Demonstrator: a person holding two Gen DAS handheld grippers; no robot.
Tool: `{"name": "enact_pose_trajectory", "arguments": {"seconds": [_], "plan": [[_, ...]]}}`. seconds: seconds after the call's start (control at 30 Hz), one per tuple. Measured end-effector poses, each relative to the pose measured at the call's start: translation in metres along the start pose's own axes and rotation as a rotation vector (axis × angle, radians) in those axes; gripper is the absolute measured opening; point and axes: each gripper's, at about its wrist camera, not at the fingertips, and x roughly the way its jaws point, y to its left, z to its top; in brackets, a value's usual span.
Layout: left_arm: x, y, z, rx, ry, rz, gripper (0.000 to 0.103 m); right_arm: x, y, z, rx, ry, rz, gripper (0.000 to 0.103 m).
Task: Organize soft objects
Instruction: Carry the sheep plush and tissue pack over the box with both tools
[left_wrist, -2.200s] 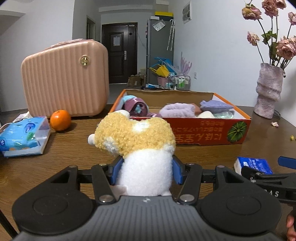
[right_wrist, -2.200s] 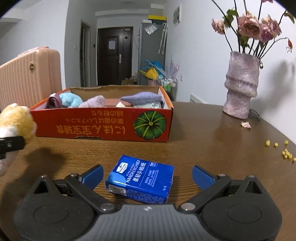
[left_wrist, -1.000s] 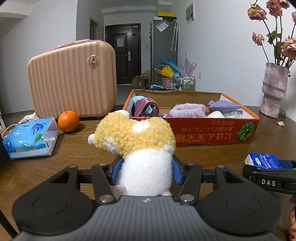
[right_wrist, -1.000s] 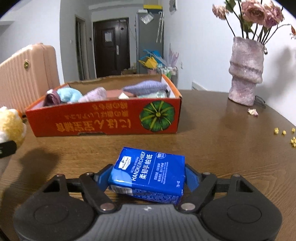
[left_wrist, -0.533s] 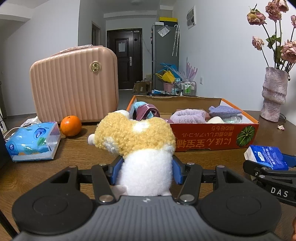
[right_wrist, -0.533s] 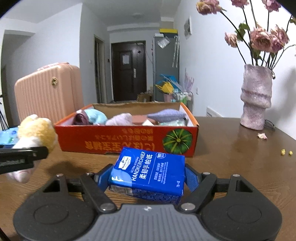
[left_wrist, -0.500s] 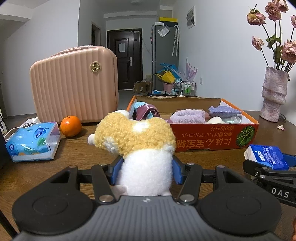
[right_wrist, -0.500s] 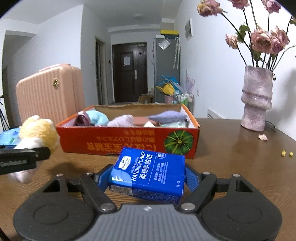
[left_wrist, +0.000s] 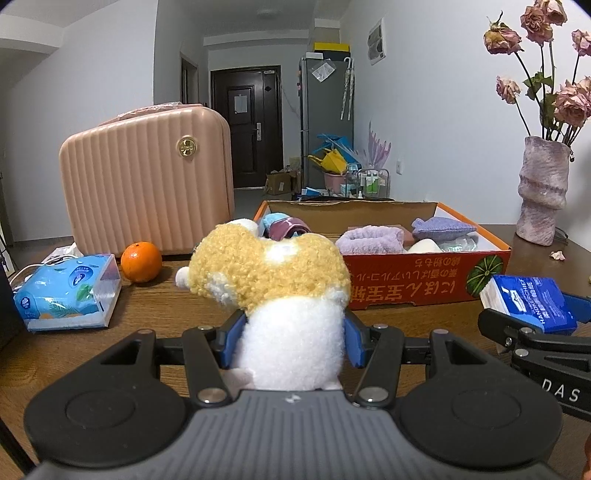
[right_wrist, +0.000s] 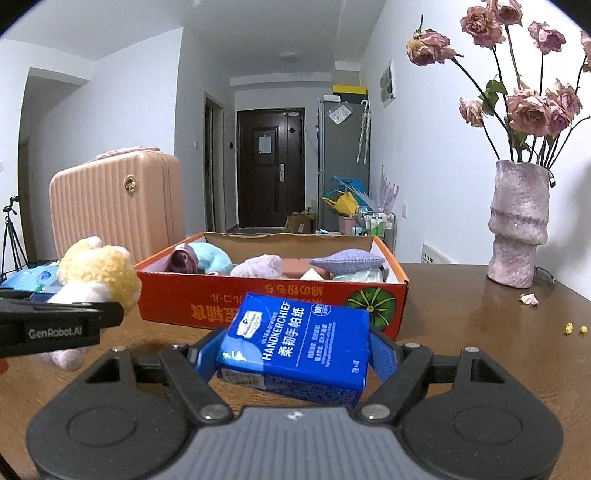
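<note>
A yellow and white plush toy (left_wrist: 273, 288) is pinched between the blue pads of my left gripper (left_wrist: 290, 341), which is shut on it above the wooden table. My right gripper (right_wrist: 291, 354) is shut on a blue handkerchief tissue pack (right_wrist: 299, 343), held off the table. Beyond both stands an orange cardboard box (left_wrist: 424, 275) holding several soft items: a purple fish pillow (left_wrist: 441, 227), a lilac towel (left_wrist: 369, 240), a blue and maroon bundle (left_wrist: 282, 225). The same box (right_wrist: 258, 302) sits just behind the pack in the right wrist view, with the plush toy (right_wrist: 98, 275) at left.
A pink hard-shell case (left_wrist: 147, 184) stands at the back left with an orange (left_wrist: 141, 261) in front of it. A clear-wrapped tissue pack (left_wrist: 68, 291) lies at the left. A mauve vase (right_wrist: 517, 229) of dried roses stands at the right, with petals and crumbs (right_wrist: 574, 328) near it.
My right gripper lifted the tissue pack off the table and tilted up, so the box now sits lower in its view. The left gripper and plush toy barely shifted.
</note>
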Motion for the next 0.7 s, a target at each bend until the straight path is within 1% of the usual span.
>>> {"name": "enact_pose_trajectory", "arguments": {"seconds": [0.27, 0.7], "plan": [[0.0, -0.002, 0.003, -0.001, -0.018, 0.012, 0.055, 0.004, 0.007, 0.004, -0.031, -0.061, -0.005, 0.079], [0.01, -0.009, 0.017, -0.022, -0.049, 0.011, 0.055, 0.022, 0.004, 0.014, -0.008, -0.103, 0.0, 0.079]]}}
